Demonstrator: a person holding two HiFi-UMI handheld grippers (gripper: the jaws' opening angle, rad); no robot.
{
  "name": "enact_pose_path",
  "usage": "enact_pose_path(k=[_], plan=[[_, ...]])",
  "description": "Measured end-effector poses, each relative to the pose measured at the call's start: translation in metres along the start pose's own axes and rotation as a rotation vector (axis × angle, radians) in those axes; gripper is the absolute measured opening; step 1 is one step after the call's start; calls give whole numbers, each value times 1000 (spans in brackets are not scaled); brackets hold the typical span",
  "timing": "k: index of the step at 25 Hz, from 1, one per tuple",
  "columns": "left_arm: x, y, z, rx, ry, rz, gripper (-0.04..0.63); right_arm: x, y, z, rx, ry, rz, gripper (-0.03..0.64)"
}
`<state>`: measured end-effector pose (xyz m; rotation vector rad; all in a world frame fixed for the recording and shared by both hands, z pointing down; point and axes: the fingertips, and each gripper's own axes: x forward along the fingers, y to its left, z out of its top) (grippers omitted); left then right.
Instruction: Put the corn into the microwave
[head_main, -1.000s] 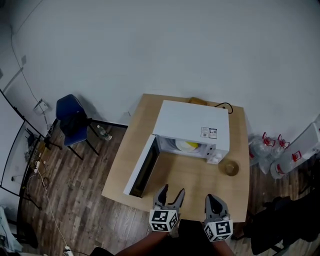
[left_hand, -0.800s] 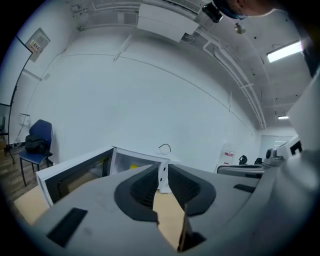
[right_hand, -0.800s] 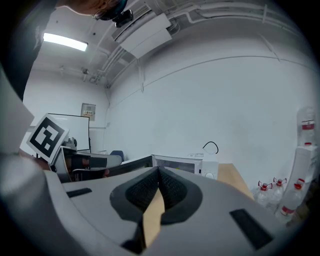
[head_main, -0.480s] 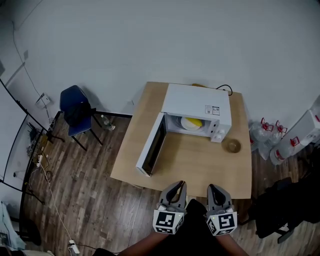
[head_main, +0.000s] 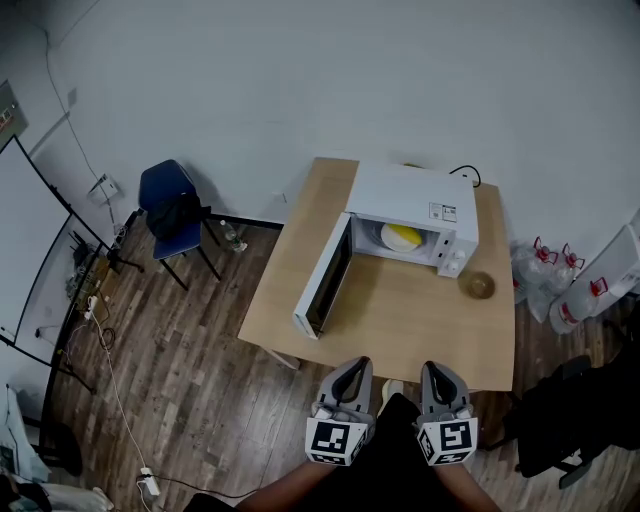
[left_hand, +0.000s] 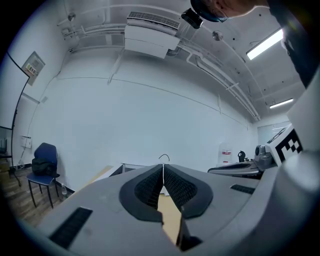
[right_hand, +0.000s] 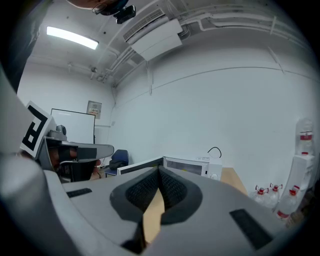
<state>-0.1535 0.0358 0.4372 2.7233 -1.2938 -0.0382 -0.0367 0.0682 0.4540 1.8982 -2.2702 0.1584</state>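
Head view: the microwave (head_main: 412, 200) stands at the far edge of the table (head_main: 400, 330), toward the far right corner. Its door (head_main: 325, 280) is swung open to the left. The corn (head_main: 402, 236) lies inside the cavity, a yellow shape on something pale. A bowl (head_main: 479, 285) sits near the right edge, just beside the microwave's front right corner. A chair (head_main: 170, 205) stands on the floor left of the table, and jugs (head_main: 560, 295) stand to its right. Both grippers hang off the table, past its near edge. The left gripper (head_main: 352, 366) and right gripper (head_main: 438, 369) are side by side and apart.

Left gripper view: the left gripper (left_hand: 163, 169) has its jaws pressed together with nothing between them. The table (left_hand: 102, 173) and chair (left_hand: 44, 161) show at the left.

Right gripper view: the right gripper (right_hand: 159, 173) also has its jaws closed tip to tip and holds nothing. Beyond them the microwave (right_hand: 192, 165) stands on the table (right_hand: 232, 179) with its door (right_hand: 137, 166) open. The corn cannot be made out here. The jugs (right_hand: 295, 197) are at the right.
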Motion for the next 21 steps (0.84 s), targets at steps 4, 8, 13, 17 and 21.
enact_pose_path(k=[4,8,13,17,21], plan=[[-6,4,-5,0,-2,16,18,-1,6,-1,14,17,4,58],[-9,10,-6,-1,2,23,17,4,13,2,10,22,4,58],[-3,11,-2,0,-1,15,17,9,13,7,-14,6,16,58],[9,8,-5,3,11,0,17,16,5,7,-21,14,16,58],[27,9,-4,4,21,-13,17,29,-4,9,-27,19,19,58]])
